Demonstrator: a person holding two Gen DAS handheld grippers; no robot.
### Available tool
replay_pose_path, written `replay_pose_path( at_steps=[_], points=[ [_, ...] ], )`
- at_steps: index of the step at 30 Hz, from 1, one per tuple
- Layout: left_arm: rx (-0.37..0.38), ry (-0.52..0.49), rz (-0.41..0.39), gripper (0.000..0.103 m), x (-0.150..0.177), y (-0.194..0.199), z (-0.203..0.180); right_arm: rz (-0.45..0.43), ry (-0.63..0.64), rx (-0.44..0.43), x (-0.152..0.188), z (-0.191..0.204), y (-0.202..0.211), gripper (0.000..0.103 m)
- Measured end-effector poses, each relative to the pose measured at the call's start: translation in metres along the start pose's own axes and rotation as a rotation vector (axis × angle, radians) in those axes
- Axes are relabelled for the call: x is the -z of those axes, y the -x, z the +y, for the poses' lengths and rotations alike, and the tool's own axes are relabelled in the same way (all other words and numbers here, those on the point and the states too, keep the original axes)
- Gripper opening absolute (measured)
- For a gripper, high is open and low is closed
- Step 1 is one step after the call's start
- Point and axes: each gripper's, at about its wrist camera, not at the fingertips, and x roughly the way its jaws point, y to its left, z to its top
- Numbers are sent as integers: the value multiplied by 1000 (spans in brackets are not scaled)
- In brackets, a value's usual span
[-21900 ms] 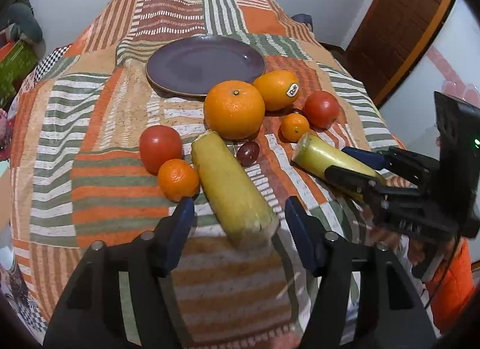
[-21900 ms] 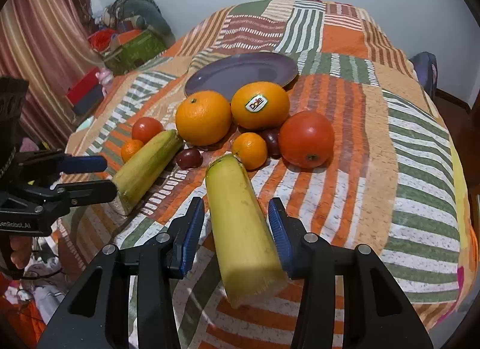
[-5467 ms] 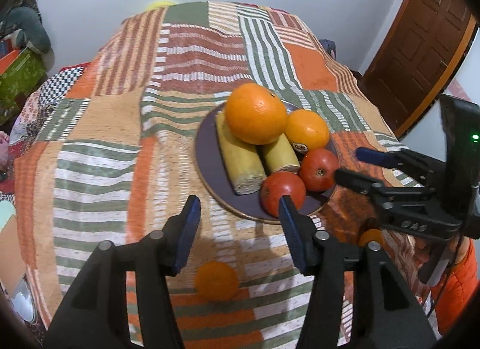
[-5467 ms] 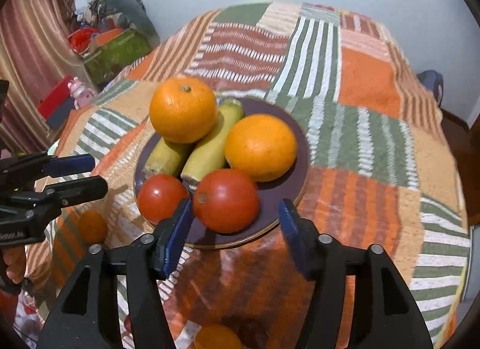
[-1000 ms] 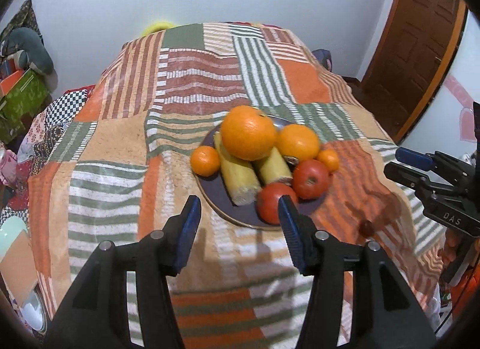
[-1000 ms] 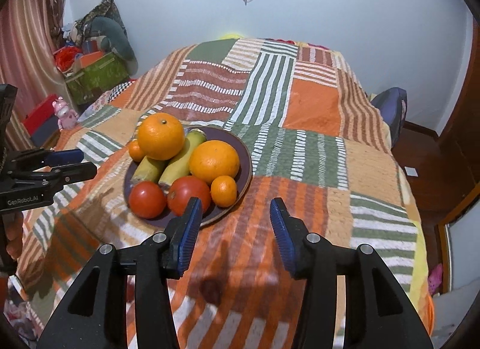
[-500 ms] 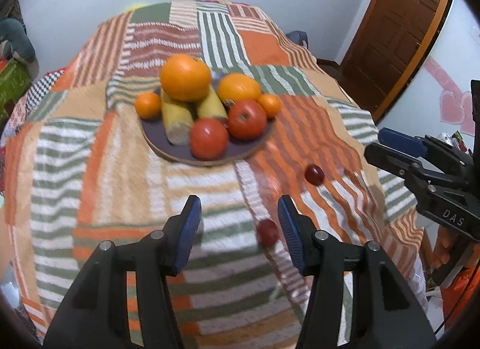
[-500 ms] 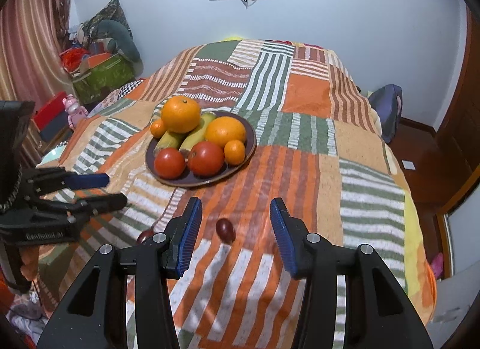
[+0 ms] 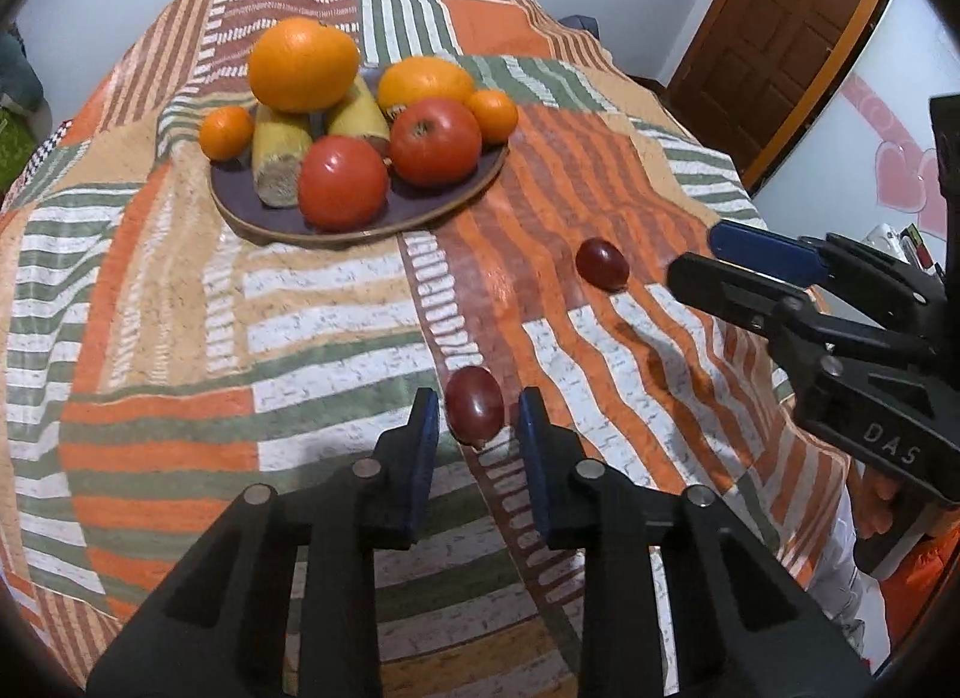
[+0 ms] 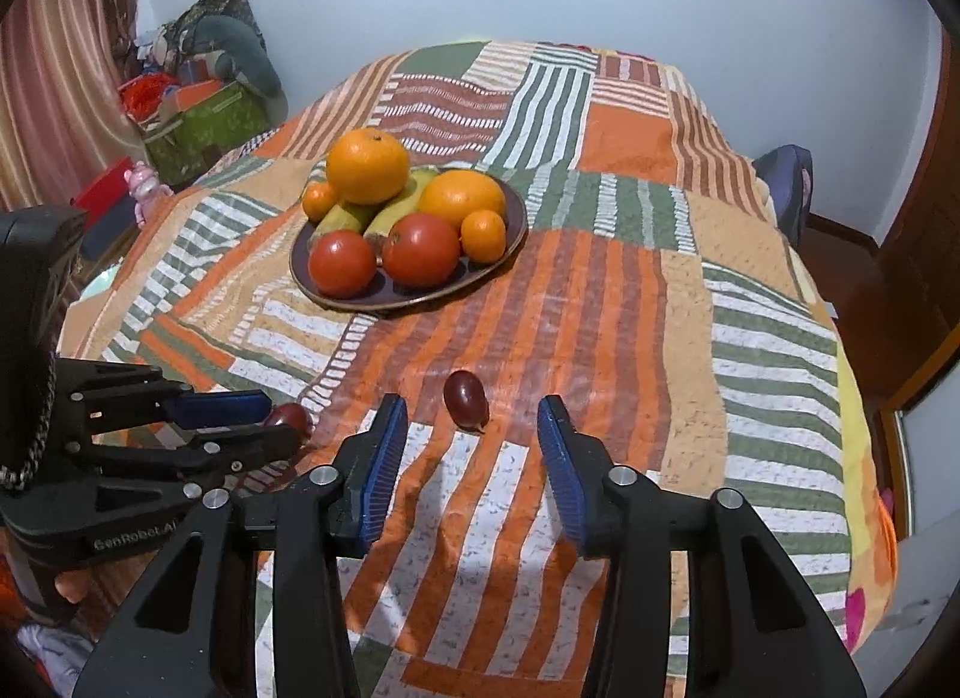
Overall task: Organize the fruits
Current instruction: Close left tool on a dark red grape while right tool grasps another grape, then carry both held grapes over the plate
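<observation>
Left gripper has its jaws narrowed around a near grape on the cloth, with small gaps still showing, so not clamped. Beyond it, the plate holds oranges, tomatoes and bananas. Right gripper is spread wide, the far grape just ahead between its fingertips.

Left gripper fingers flanking grape

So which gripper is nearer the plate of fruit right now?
Neither clearly. The left gripper brackets one grape; the right gripper sits before the other grape, both short of the plate.
</observation>
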Motion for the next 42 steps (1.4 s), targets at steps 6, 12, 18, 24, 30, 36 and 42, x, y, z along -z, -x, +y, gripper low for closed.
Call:
replay_pose_path(
  at_steps=[6,12,18,24,30,36,42],
  points=[
    [-20,-7,-13,19,-2,-5,-1,39,20,-10,0,4,-19,32],
    [-9,-3,-16,18,-5,-4,2,79,31,-10,-1,4,-39,23],
    [-35,32,-39,18,-10,6,16,90,33,-20,-2,2,-47,17],
    [-59,56,-74,18,-19,19,31,71,41,-20,-5,3,-41,17],
    [-77,62,-109,18,-34,27,43,32,50,-35,-18,10,-31,17],
    [-69,72,-144,18,-54,31,53,-1,77,-48,-38,21,-30,17],
    [-73,60,-164,18,-71,31,59,-25,94,-66,-57,29,-38,17]
  ],
)
